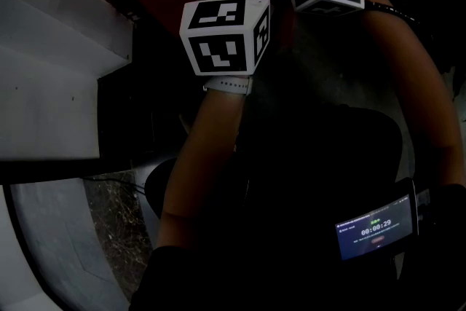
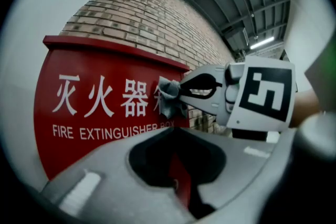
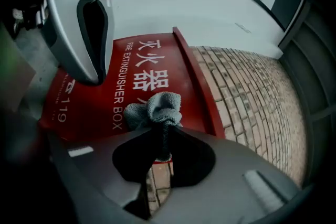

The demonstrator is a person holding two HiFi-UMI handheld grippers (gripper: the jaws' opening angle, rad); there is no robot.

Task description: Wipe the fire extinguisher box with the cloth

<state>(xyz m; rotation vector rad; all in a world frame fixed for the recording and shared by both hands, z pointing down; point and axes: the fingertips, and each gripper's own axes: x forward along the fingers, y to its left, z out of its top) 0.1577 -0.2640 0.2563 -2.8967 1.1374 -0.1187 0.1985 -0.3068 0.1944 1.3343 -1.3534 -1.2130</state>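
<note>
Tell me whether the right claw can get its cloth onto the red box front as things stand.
Probably yes. The right claw is shut on the cloth, which bunches ahead of its tips, facing the red front of the fire extinguisher box with nothing between.

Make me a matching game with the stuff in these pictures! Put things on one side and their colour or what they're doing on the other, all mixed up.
Things:
1. cloth
2. fire extinguisher box
3. wall
4. left gripper

Descriptions:
A. red with white letters
B. shut, holding nothing
C. made of bricks
D. grey, pinched in the right gripper

Pairs: 1-D, 2-A, 3-C, 4-B.
</note>
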